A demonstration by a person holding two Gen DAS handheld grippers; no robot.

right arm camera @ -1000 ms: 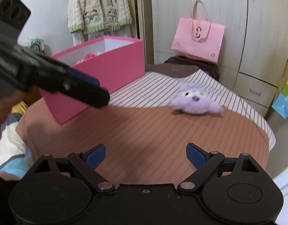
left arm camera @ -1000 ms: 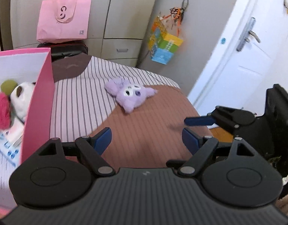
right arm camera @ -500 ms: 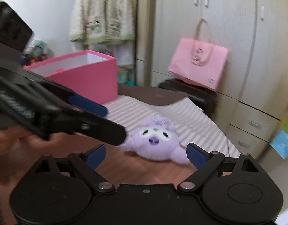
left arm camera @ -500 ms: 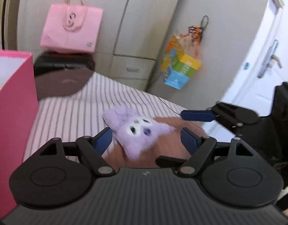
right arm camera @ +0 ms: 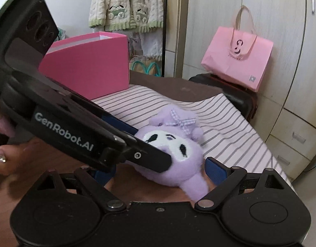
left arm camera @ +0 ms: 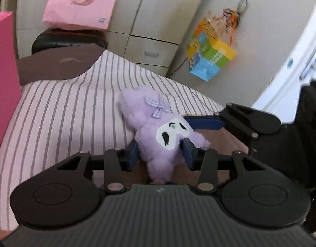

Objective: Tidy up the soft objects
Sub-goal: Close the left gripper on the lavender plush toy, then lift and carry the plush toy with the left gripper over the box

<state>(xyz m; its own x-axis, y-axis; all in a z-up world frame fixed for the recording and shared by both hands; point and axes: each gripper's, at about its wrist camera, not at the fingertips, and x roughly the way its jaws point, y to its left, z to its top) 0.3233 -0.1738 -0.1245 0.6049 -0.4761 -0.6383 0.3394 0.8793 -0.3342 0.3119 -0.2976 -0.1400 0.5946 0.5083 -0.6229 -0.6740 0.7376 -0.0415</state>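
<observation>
Two grippers: we see both at the purple plush toy, which lies on the striped bedcover where the stripes meet the brown part.
Change since a second ago: the toy was well ahead of our left gripper then; now it sits between the blue pads. The jaws have just been closing and press into the plush on both sides.
Left gripper state: clamped on the toy's body, below its white face.
Right gripper state: our right gripper stands wide, unclenched, the toy's lower end between its fingers but no pad pressing it.
Pose: both grippers slant downward at the bed, the left crossing in front of the right.
Right wrist view only: a hand on the left gripper's body, the pink box as a whole, a knitted cardigan hanging behind.
Left wrist view only: a colourful bag on the wall.
Both views: a pink paper bag by the wardrobe.
</observation>
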